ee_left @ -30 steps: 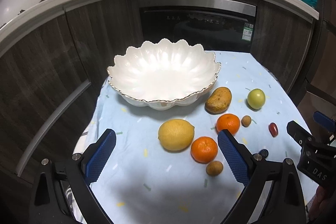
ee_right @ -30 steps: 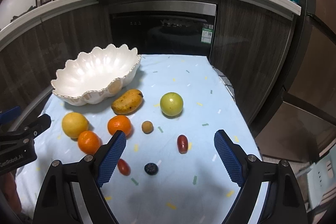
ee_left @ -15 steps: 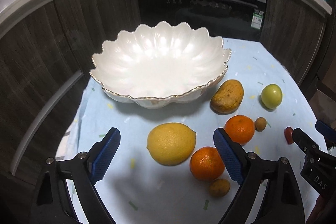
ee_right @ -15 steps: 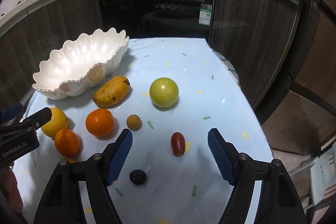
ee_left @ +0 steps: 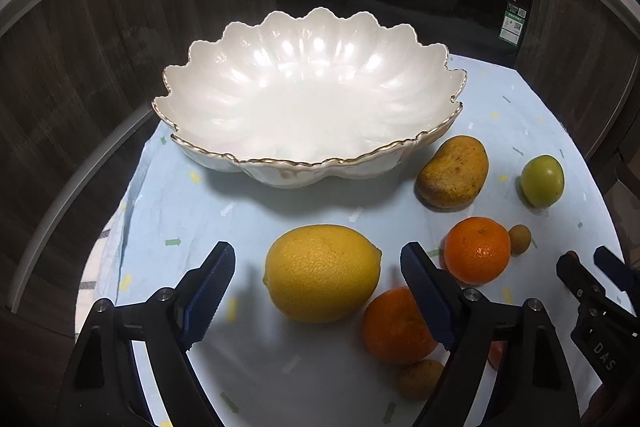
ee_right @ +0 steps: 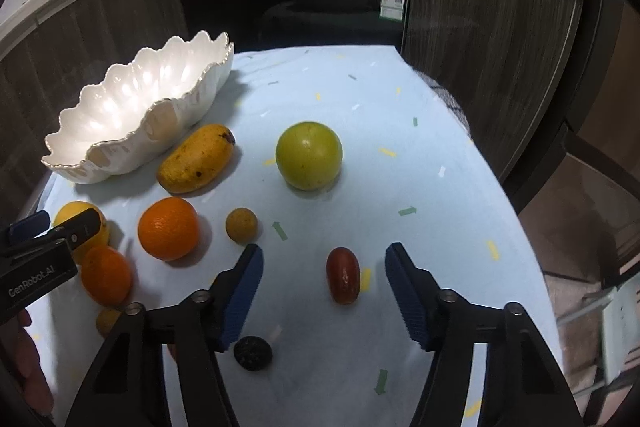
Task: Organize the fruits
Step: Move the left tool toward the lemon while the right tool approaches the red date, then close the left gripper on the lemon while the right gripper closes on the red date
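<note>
A white scalloped bowl (ee_left: 304, 163) stands empty at the back left of the blue cloth; it also shows in the right wrist view (ee_right: 132, 151). My left gripper (ee_left: 318, 267) is open, its jaws either side of a yellow lemon (ee_left: 320, 277). My right gripper (ee_right: 322, 263) is open, its jaws either side of a small red oblong fruit (ee_right: 343, 275). Two oranges (ee_left: 476, 249) (ee_left: 396, 327), a mango (ee_right: 196, 159), a green round fruit (ee_right: 309, 155) and a small brown fruit (ee_right: 241, 225) lie on the cloth.
A dark round fruit (ee_right: 253, 353) lies near my right gripper's left finger. Another small brown fruit (ee_left: 420, 379) sits by the left gripper's right finger. A dark oven front (ee_right: 296, 3) and wood cabinets (ee_right: 488, 39) stand behind the table. The cloth's right edge (ee_right: 516, 227) drops off.
Both grippers have moved forward and down. The lemon now lies between the left jaws and the red fruit between the right jaws.
</note>
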